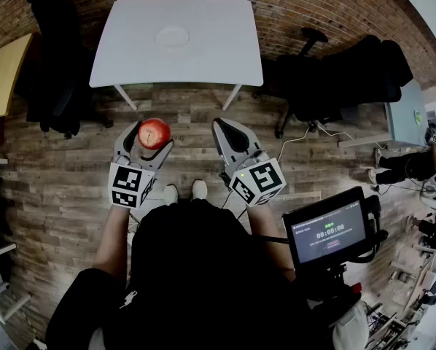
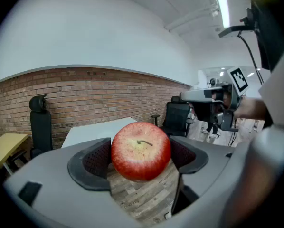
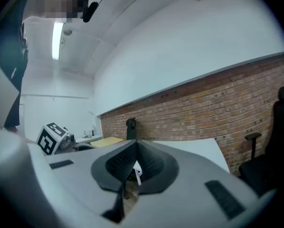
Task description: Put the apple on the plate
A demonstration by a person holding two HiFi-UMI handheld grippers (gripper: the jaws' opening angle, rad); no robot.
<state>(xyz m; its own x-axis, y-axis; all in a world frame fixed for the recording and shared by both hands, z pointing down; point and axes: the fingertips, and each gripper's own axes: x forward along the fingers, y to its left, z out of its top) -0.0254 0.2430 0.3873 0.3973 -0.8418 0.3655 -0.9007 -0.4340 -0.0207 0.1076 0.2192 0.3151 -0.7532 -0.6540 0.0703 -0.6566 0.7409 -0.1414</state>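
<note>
A red apple (image 1: 154,133) sits between the jaws of my left gripper (image 1: 147,136), which is shut on it, over the wooden floor short of the table. In the left gripper view the apple (image 2: 141,151) fills the gap between the dark pads (image 2: 97,159), stem toward the camera. My right gripper (image 1: 224,128) is held beside it, jaws shut with nothing in them. In the right gripper view its pads (image 3: 154,165) meet. A white plate (image 1: 172,37) lies in the middle of the white table (image 1: 218,57) ahead.
Black office chairs (image 1: 335,75) stand right of the table, and another chair (image 1: 57,86) stands left of it. A yellow table (image 1: 3,71) is at the far left. A screen on a stand (image 1: 329,233) is at my right. A brick wall (image 2: 85,91) runs behind the table.
</note>
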